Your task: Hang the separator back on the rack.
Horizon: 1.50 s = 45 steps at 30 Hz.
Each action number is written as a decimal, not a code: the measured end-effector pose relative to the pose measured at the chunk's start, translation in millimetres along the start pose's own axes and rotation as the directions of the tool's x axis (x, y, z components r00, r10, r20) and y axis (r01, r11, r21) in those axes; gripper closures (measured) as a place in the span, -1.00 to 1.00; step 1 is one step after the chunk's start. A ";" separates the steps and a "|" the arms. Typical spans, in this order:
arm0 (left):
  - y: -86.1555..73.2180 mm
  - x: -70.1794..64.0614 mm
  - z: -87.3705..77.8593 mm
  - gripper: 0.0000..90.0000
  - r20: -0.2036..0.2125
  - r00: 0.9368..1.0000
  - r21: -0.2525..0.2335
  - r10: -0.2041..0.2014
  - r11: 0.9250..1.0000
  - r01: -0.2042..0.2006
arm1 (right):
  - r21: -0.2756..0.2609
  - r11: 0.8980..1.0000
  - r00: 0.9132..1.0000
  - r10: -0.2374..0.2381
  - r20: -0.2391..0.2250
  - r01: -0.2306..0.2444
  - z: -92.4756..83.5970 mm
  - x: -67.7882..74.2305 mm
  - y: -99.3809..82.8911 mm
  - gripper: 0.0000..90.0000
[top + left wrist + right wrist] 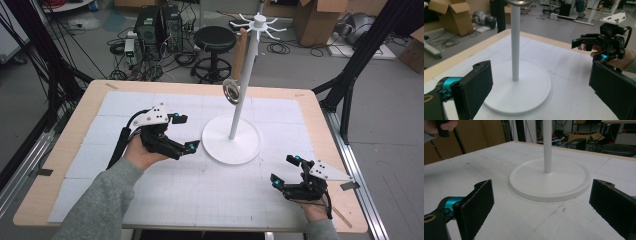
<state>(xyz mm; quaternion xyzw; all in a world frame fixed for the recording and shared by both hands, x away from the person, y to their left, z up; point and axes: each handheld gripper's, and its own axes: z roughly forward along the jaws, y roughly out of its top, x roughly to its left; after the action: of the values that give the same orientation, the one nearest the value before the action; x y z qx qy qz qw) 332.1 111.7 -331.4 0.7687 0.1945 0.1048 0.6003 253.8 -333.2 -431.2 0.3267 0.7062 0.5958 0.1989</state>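
A white stand rises from a round base (220,146) at the middle of the table, its pole (246,75) topped by a ring of hooks (260,22). From one hook hangs a utensil with a wooden handle (239,52) and a metal ring end (231,92). My left gripper (186,132) is open just left of the base, nothing between its pads. In the left gripper view the pole (515,45) stands between the wide jaws. My right gripper (283,170) rests open near the front right, facing the base (550,185), and holds nothing.
The white gridded mat (150,185) covers most of the wooden table (320,115). Beyond the far edge stand a black stool (214,42), computer towers (157,27) with cables and cardboard boxes (320,15). Black frame posts (360,55) flank the table.
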 end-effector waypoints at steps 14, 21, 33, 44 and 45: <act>-34.8 3.4 -24.0 -0.84 -0.018 1.000 -0.018 -0.024 1.000 0.024 | -0.002 1.000 1.000 -0.001 0.004 0.001 -0.3 -0.5 0.0 -0.89; -48.5 7.2 -32.4 -0.84 -0.032 0.998 0.064 -0.062 0.996 0.064 | 0.002 1.000 1.000 0.001 0.004 -0.001 0.8 -1.1 0.0 -0.89; -55.2 -5.2 -37.1 -0.85 -0.038 0.999 0.050 0.002 0.999 0.000 | -0.002 1.000 1.000 -0.002 0.000 0.002 1.9 -0.5 0.6 -0.89; -75.7 6.2 -58.5 -0.85 -0.090 0.995 0.017 -0.042 0.999 0.044 | 0.000 1.000 1.000 -0.003 -0.004 0.003 4.2 -0.8 0.9 -0.89; -76.7 6.8 -59.6 -0.85 -0.095 0.995 0.021 -0.043 0.999 0.045 | 0.000 1.000 1.000 -0.003 -0.004 0.003 4.2 -0.9 1.0 -0.89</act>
<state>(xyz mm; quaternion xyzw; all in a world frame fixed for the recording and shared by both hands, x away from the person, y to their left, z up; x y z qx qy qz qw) 301.4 182.8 -390.5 0.7652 0.2408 0.1256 0.5837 257.5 -330.7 -431.2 0.3246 0.7069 0.5963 0.1983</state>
